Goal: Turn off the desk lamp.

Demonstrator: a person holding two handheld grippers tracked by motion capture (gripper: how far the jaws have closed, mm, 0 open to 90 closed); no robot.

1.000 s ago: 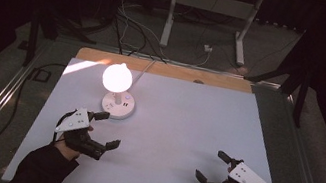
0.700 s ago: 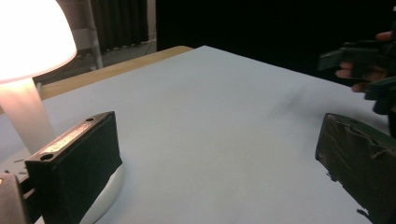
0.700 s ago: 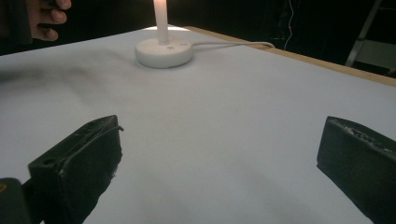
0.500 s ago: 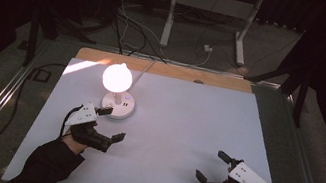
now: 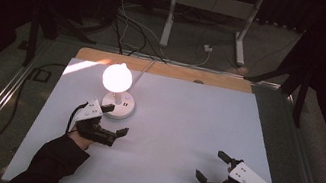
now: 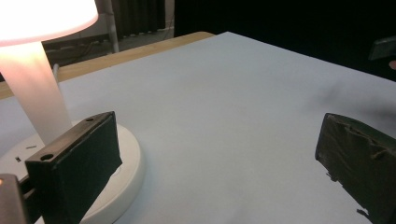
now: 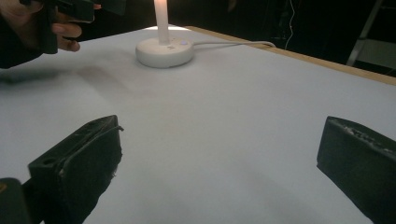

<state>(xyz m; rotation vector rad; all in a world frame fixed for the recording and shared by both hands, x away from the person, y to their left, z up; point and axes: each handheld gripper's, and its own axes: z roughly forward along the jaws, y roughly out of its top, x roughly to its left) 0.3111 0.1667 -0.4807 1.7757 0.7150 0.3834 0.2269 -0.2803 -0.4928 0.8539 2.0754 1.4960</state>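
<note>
A lit lamp (image 5: 117,78) with a glowing round shade stands on a white round base (image 5: 120,106) at the table's back left. My left gripper (image 5: 117,119) is open just in front of that base, and its far jaw reaches the base's near rim. In the left gripper view the base (image 6: 128,161) and the glowing stem (image 6: 42,93) lie right behind the left jaw, with nothing held between the jaws. At the front right, my right gripper (image 5: 209,165) rests open and holds nothing. From there the lamp base (image 7: 164,50) shows far ahead.
The white table top (image 5: 196,123) has a wooden strip (image 5: 169,70) along its far edge. The lamp's cable (image 5: 146,68) runs off the back of the table. A metal stand (image 5: 207,13) and cables lie on the dark floor beyond.
My left gripper has moved forward and a little right, from the front left up to the lamp base. The right gripper has stayed still.
</note>
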